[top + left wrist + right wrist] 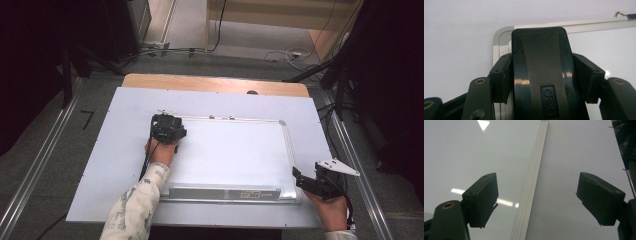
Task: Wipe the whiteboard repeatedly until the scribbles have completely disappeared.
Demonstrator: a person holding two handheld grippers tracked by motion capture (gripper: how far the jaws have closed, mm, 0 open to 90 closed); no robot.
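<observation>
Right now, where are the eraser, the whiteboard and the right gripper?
eraser (541, 65), left gripper view, on its black top face.
whiteboard (235, 150), high view, on its bare white surface.
right gripper (536, 202), right gripper view, midway between its open jaws.

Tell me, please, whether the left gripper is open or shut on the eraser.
Shut on it: in the left gripper view the left gripper has both jaws pressed against the sides of the black eraser, at the whiteboard's corner.
</observation>
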